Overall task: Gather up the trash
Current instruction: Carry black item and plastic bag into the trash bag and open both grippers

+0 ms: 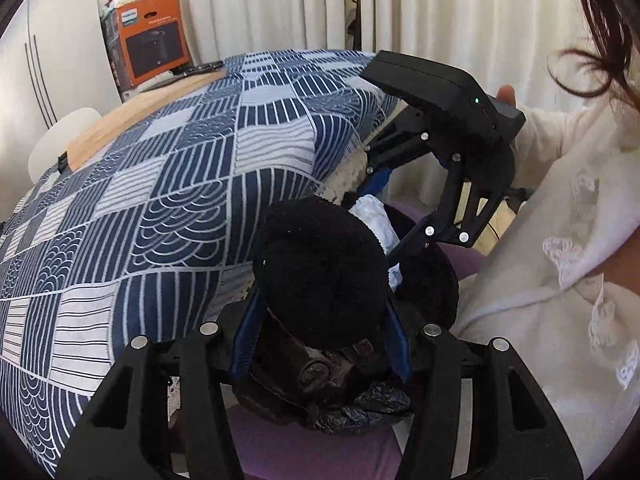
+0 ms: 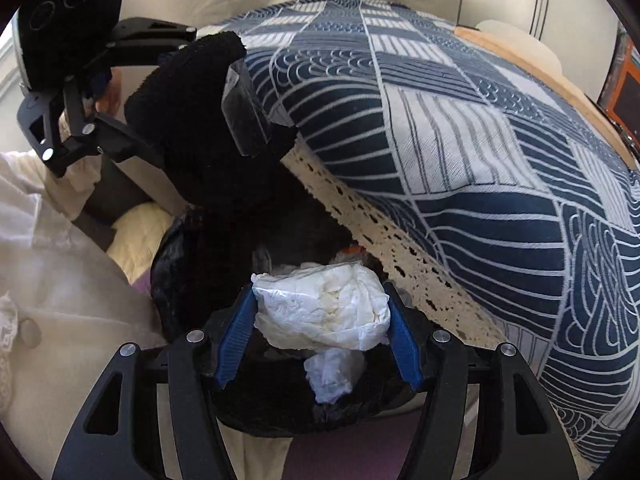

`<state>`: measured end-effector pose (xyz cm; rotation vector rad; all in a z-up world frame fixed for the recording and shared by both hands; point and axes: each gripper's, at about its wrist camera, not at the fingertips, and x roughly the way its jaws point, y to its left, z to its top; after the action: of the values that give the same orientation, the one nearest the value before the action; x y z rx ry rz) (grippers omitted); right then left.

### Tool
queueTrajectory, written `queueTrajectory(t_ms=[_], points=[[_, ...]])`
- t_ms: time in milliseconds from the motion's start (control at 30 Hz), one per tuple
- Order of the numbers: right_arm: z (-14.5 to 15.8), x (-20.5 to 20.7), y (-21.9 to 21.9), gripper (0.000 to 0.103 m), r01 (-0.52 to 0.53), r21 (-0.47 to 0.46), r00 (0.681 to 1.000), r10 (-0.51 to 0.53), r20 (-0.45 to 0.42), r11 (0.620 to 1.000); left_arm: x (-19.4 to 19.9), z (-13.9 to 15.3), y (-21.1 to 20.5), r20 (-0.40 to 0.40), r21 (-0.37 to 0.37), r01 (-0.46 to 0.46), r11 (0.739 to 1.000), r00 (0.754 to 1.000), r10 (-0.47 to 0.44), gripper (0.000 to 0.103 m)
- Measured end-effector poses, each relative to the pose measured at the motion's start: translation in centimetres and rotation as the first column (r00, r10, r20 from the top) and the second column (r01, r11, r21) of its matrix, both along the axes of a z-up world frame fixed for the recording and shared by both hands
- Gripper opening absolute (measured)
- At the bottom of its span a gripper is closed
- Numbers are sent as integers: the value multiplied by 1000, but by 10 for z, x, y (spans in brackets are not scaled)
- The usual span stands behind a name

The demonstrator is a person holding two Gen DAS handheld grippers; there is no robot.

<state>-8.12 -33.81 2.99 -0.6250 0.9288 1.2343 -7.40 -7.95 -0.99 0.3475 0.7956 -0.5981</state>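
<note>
While both grippers hang over the edge of the table, the right gripper (image 2: 322,336) has its blue pads pressed against either side of a crumpled white wad of tissue (image 2: 324,310), jaws partly closed around it, and holds it just above a bin lined with a black bag (image 2: 180,280). More white scraps (image 2: 334,376) lie inside the bin beneath the wad. Beside it, the left gripper (image 1: 320,320) has its jaws partly closed on a black fuzzy cloth (image 1: 320,272), a bulky dark bundle wedged between the blue fingers (image 1: 248,328); from the right wrist view the same cloth shows a clear strip of tape or plastic (image 2: 244,112) stuck across it. A blue and white patterned tablecloth (image 1: 160,184) with a cream lace trim (image 2: 360,220) drapes down next to the bin. An orange cardboard box (image 1: 148,40) stands at the far end of the wooden tabletop (image 1: 132,120), and a person's white sleeve (image 1: 560,240) fills the near side.
</note>
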Motion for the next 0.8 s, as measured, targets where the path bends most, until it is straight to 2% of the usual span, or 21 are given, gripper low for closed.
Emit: queueTrajectory(t_ms=[67,200,333,467,800], points=[[-11,-1,6,58,-34,-52,999,33,-20,998,4,-12,-10,-30,64,18,998,999,-16,55],[-31,-3,16,58,-86,-129,996,83,-34,988,18,-45,-27,-142,178,75,981,989,-50,55],[-48,-7,23,58,-119,-192,993,118,-17,974,32,-70,-32,-213,235,102,967,976,-51,55],[-62,-9,31,58,-127,-236,991,132,5,964,39,-85,-32,-198,306,77,949,980,-16,55],[-85,-17,29,58,-113,-304,981,154,115,946,49,-115,-31,-211,364,70,929,978,9,55]])
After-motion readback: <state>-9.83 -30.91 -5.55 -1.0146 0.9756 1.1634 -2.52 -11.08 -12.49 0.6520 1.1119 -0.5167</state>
